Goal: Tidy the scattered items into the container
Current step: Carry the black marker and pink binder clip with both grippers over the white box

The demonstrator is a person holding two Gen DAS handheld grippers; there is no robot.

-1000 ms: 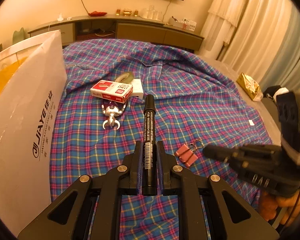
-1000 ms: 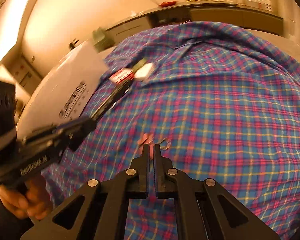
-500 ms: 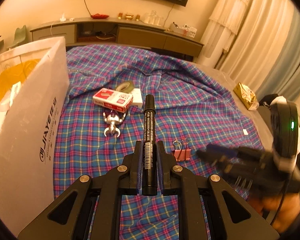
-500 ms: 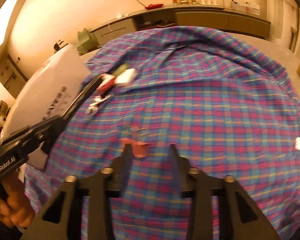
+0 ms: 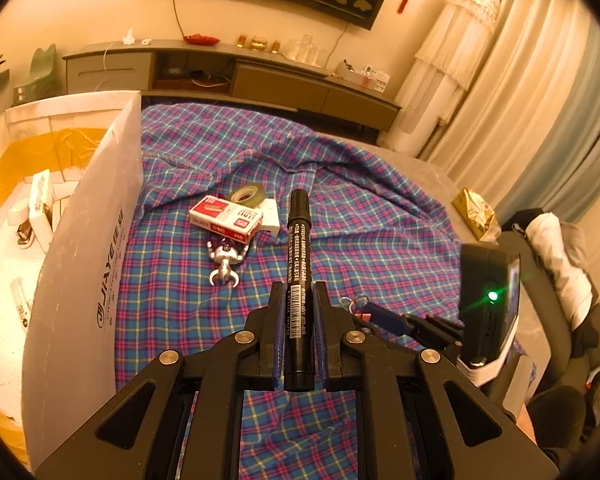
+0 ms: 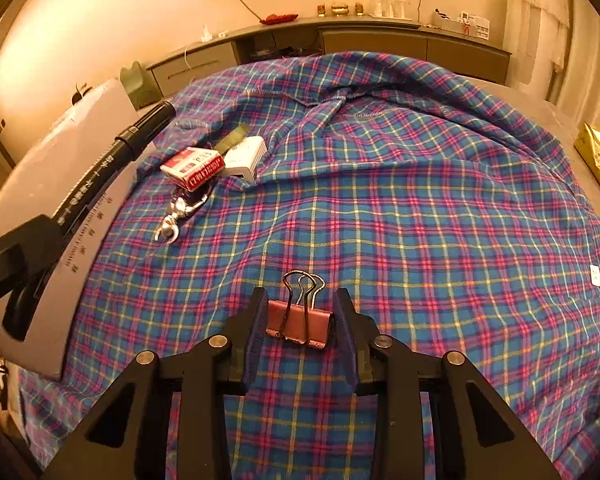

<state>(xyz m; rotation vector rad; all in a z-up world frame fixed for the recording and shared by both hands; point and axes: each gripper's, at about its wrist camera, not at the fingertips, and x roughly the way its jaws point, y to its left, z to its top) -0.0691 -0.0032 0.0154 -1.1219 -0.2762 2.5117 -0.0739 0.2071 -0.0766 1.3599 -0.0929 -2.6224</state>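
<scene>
Some small items are already seen inside the white cardboard box (image 5: 88,248), so the task is judged to be partly done. Still left on the plaid cloth (image 6: 400,208), beside the box, are a red-and-white staple box (image 5: 226,220), a roll of tape (image 5: 249,194), a small white box (image 6: 244,159) and a silver metal clasp (image 5: 224,264).

A black marker pen (image 5: 298,280) is held firmly between the closed left tongs (image 5: 298,304), near the box wall but not yet over its opening. The right tongs (image 6: 302,320) are half open and closing around a pink binder clip (image 6: 300,322) lying on the cloth farther from the box; the left pad is almost touching it, the right pad is still apart.
</scene>
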